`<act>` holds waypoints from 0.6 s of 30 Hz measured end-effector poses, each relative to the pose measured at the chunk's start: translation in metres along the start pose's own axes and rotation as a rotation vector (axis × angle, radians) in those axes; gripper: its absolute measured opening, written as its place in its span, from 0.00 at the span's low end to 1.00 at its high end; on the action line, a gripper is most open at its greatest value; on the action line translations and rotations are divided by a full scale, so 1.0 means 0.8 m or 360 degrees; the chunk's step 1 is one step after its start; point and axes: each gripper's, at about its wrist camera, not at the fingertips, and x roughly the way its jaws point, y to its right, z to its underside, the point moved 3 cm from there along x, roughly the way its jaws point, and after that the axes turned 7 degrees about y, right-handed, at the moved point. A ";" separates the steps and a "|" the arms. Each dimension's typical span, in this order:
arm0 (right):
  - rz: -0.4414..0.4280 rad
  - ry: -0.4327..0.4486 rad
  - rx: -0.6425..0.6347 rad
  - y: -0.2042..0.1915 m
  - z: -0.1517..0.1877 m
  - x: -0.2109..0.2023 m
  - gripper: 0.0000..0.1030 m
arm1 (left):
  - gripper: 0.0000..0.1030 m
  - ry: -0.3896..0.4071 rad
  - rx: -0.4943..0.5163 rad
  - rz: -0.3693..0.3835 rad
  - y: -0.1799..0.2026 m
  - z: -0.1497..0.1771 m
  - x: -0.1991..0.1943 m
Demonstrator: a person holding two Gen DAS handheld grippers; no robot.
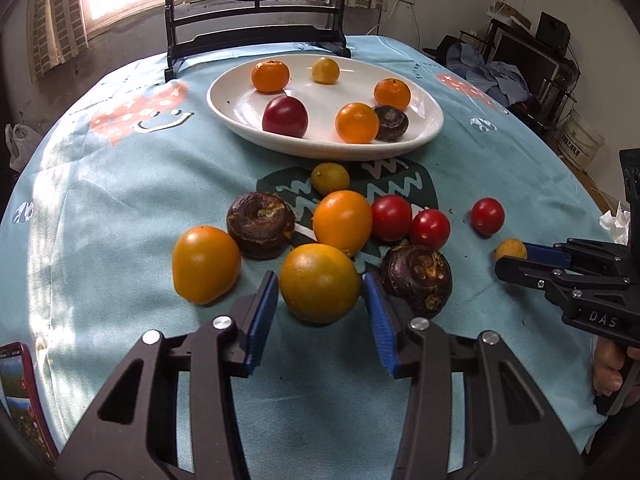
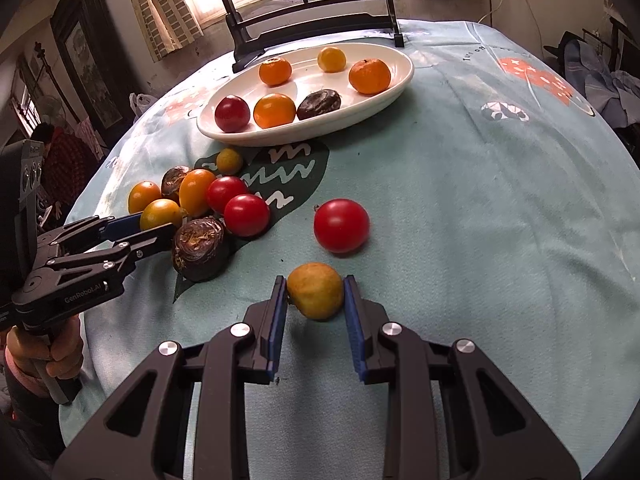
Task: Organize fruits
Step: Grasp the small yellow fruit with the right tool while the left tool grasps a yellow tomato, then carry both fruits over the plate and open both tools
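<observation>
A white oval plate (image 1: pixel 236 108) (image 2: pixel 400 76) at the back holds several fruits. More fruits lie in a cluster on the blue cloth. My left gripper (image 1: pixel 320 280) is open, its blue pads on either side of an orange tomato (image 1: pixel 319 283) with small gaps; it also shows in the right wrist view (image 2: pixel 158 222). My right gripper (image 2: pixel 315 280) has its pads against a small yellow-brown fruit (image 2: pixel 316 290) resting on the cloth, seen small in the left wrist view (image 1: pixel 511 249). A red tomato (image 2: pixel 341 225) lies just beyond it.
A dark water chestnut (image 1: pixel 416 278) (image 2: pixel 200 249) sits right beside the left gripper's right finger. A black wooden stand (image 1: pixel 256 36) rises behind the plate. A red phone (image 1: pixel 20 392) lies at the near left table edge.
</observation>
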 end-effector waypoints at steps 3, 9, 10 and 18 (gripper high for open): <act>-0.0013 -0.0001 0.0012 0.001 0.000 0.000 0.28 | 0.39 -0.0019 -0.0043 0.0028 -0.004 0.001 0.003; -0.0024 0.0009 0.0009 0.001 0.000 -0.002 0.28 | 0.38 0.0008 -0.0078 0.0039 -0.007 0.001 -0.002; -0.0033 0.0021 0.0002 0.000 -0.001 -0.004 0.28 | 0.38 0.0022 -0.0095 0.0055 -0.009 0.001 -0.005; -0.0138 0.0115 -0.0049 -0.014 -0.022 -0.015 0.28 | 0.38 0.0200 -0.0244 0.0294 -0.011 -0.035 -0.036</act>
